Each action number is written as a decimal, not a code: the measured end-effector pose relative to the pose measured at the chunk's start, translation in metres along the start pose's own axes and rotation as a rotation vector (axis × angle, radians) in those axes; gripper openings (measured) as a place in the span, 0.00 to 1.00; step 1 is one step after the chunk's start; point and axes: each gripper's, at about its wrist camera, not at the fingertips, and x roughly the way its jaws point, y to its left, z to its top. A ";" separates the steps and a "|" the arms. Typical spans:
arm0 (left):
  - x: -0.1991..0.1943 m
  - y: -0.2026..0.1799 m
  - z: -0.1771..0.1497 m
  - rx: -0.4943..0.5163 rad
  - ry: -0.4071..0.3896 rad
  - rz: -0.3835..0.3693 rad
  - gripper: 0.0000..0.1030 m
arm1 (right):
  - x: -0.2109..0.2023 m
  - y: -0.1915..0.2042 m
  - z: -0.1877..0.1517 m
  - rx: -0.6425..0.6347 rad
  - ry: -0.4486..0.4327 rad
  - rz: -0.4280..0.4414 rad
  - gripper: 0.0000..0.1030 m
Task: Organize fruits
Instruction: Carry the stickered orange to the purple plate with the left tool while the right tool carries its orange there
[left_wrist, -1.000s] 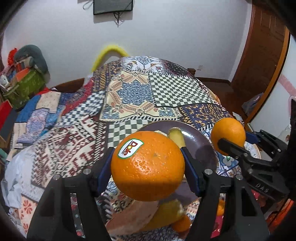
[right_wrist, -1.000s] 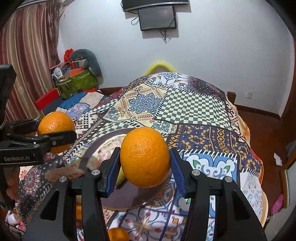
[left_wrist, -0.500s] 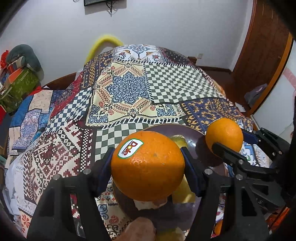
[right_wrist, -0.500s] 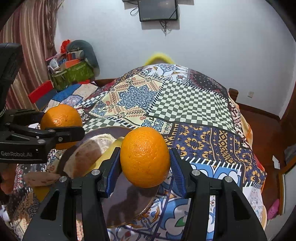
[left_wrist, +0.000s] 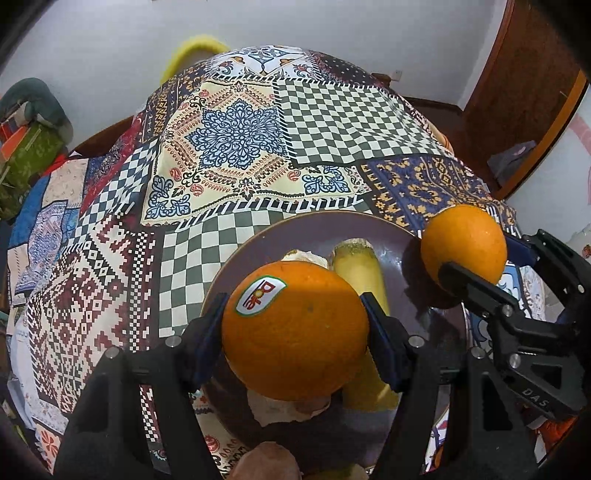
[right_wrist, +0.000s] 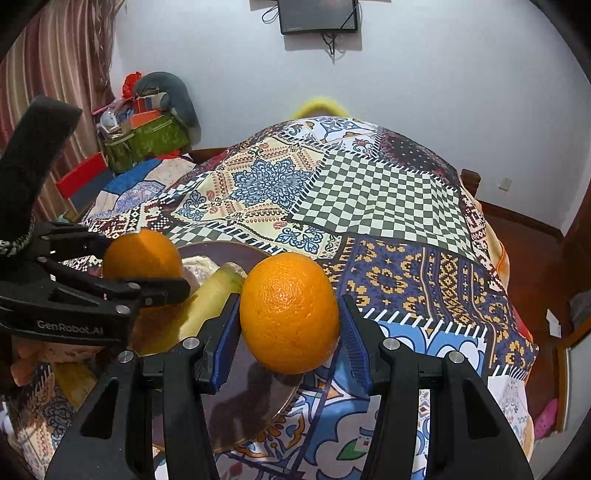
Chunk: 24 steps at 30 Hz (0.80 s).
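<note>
My left gripper (left_wrist: 293, 334) is shut on a large orange with a Dole sticker (left_wrist: 295, 328), held just above a dark purple plate (left_wrist: 306, 230). On the plate lie a yellow banana (left_wrist: 360, 266) and a pale peeled fruit (left_wrist: 306, 256). My right gripper (right_wrist: 290, 325) is shut on a smaller plain orange (right_wrist: 290, 312), over the plate's (right_wrist: 251, 398) right rim. In the left wrist view that gripper (left_wrist: 480, 266) and its orange (left_wrist: 463, 243) hang at the plate's right side. From the right wrist, the left gripper (right_wrist: 147, 273) carries its orange (right_wrist: 142, 254) over the plate's left.
A patchwork cloth (left_wrist: 236, 140) covers the round table. A brown fruit (left_wrist: 267, 461) lies at the near edge beside the plate. Boxes and clutter (right_wrist: 144, 136) stand at the back left wall, a wooden door (left_wrist: 517, 92) at the right.
The left gripper has sunk and come forward over the plate with its orange. The right gripper has shifted a little lower, to the plate's rim. Both grips are unchanged.
</note>
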 end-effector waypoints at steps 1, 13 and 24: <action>0.000 -0.001 0.000 0.004 -0.002 0.001 0.67 | 0.000 0.000 0.000 -0.004 0.003 0.002 0.47; -0.026 0.005 0.002 0.013 -0.096 0.010 0.67 | 0.011 0.006 0.002 -0.022 0.033 0.028 0.47; -0.034 0.022 -0.002 -0.036 -0.149 0.003 0.68 | 0.026 0.017 0.004 -0.034 0.068 0.028 0.47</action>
